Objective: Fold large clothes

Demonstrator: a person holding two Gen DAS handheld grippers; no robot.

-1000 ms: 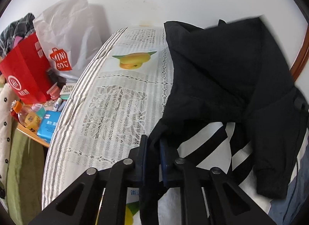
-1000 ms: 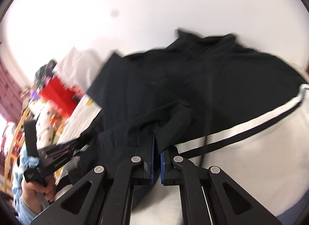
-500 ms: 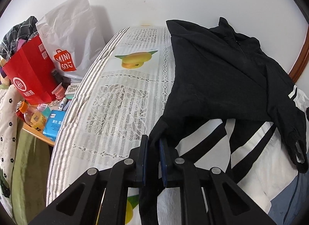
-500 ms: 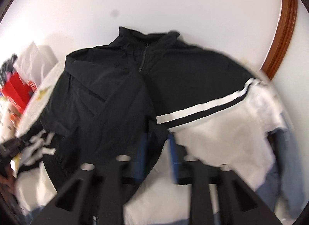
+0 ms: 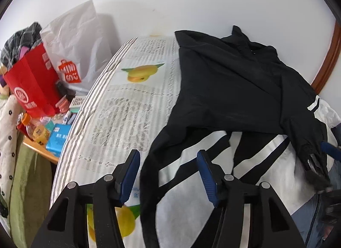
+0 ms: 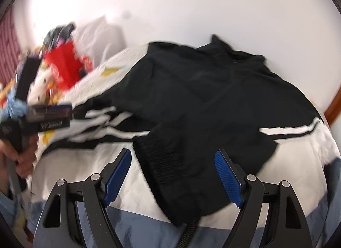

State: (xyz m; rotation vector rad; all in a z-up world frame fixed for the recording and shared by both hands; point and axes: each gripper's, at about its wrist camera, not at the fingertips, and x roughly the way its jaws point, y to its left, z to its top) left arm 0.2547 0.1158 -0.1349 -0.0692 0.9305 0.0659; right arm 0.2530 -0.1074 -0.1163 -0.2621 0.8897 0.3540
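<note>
Black jacket (image 5: 230, 90) with white stripes spread on lace-covered bed (image 5: 119, 120). Both sleeves seen folded across body. Left gripper (image 5: 168, 175) and right gripper (image 6: 172, 175) opening, pads clear of cloth lying between them. Bottom-up fold judged left.

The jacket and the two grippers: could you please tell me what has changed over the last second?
Both grippers let go: the left gripper and the right gripper are opening, and the black jacket lies loose between their fingers, its sleeve now folded across. The bed cover and red bag stayed put.
</note>
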